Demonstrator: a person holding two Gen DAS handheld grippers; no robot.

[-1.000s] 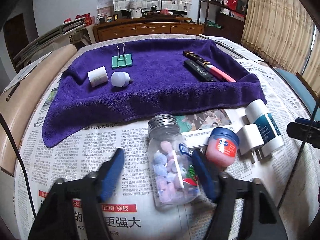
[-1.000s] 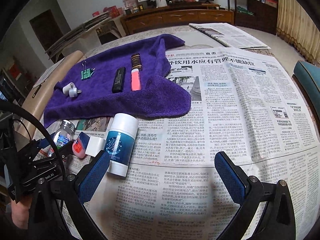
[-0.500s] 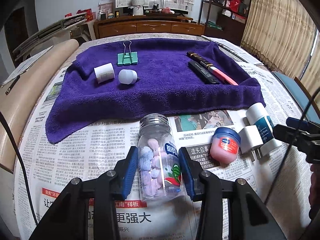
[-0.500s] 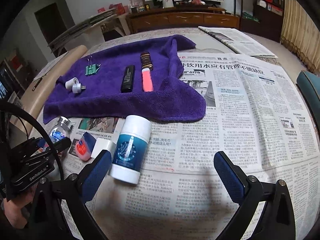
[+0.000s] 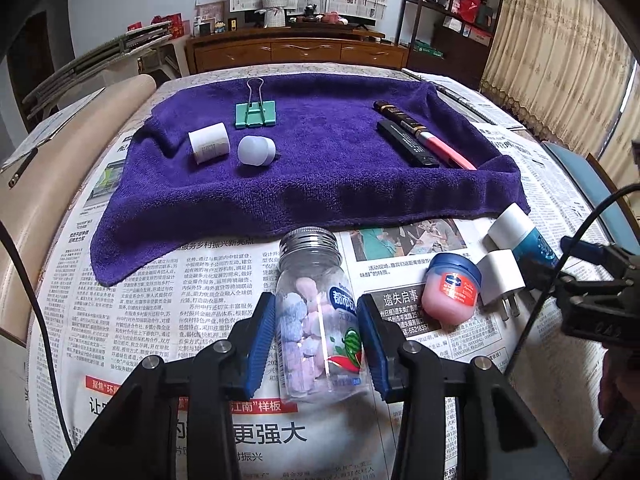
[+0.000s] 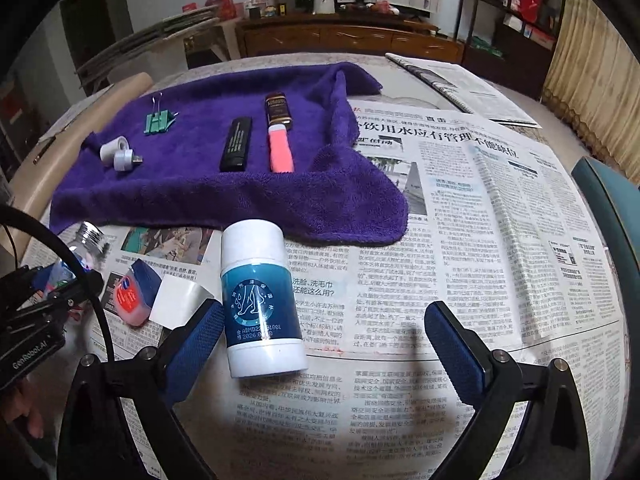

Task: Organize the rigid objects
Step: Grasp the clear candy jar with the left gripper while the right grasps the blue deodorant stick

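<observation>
I see the clear plastic jar of pastel candies with a silver screw lid (image 5: pixel 318 316) lying on its side on the newspaper-covered surface (image 5: pixel 152 304), long axis running away from me, lid toward the purple towel (image 5: pixel 312 176). My left hand-held gripper (image 5: pixel 318 344) tilts steeply down and pinches the jar's body between its blue pads. The right hand-held gripper (image 6: pixel 320 340) also angles down, jaws wide but closing — the white-and-teal cylindrical bottle (image 6: pixel 260 300) lies between them, cap pointing at the towel, against the left pad and well clear of the right. Just beside the bottle sit a white plug adapter (image 5: pixel 500 280) and a small pink jar with a blue lid (image 5: pixel 452 286), crowding its left side.
</observation>
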